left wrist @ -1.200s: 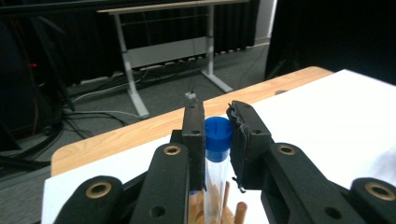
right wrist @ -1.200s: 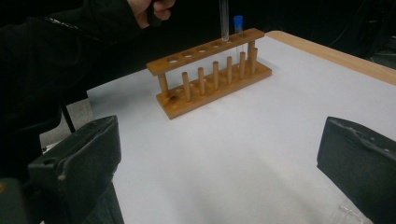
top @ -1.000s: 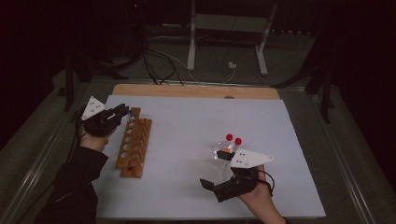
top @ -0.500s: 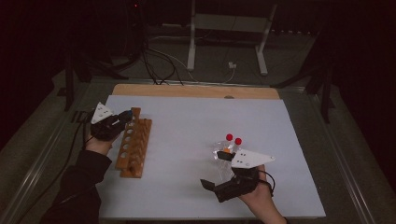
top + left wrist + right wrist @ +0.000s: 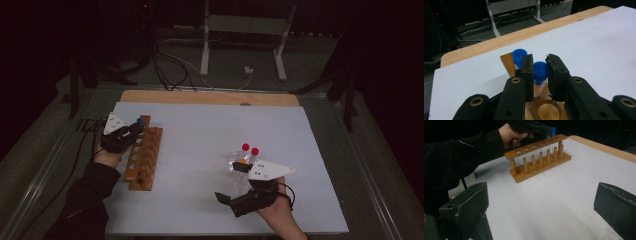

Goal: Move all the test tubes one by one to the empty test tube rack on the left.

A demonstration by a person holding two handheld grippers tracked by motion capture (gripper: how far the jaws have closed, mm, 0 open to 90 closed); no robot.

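A wooden tube rack [image 5: 144,159] lies at the left of the white sheet. My left gripper [image 5: 135,126] hovers over its far end, shut on a blue-capped tube [image 5: 540,70] just under the cap. In the left gripper view the gripper [image 5: 541,65] holds this tube upright over the rack [image 5: 507,60], behind a second blue-capped tube [image 5: 519,55] standing in the end hole. The right gripper view shows the held tube's glass reaching down through the top rail of the rack [image 5: 539,160]. My right gripper [image 5: 231,182] rests open at the front right, with nothing between its jaws.
Two red-capped tubes [image 5: 250,149] and an orange-capped one stand in a clear holder just beyond my right gripper. The white sheet [image 5: 200,130] covers a wooden tabletop whose far edge [image 5: 210,97] shows. Cables and a metal stand lie on the floor behind.
My left hand has sunk and shifted slightly towards the rack, lowering the blue-capped tube onto its far end. The right gripper has stayed where it was.
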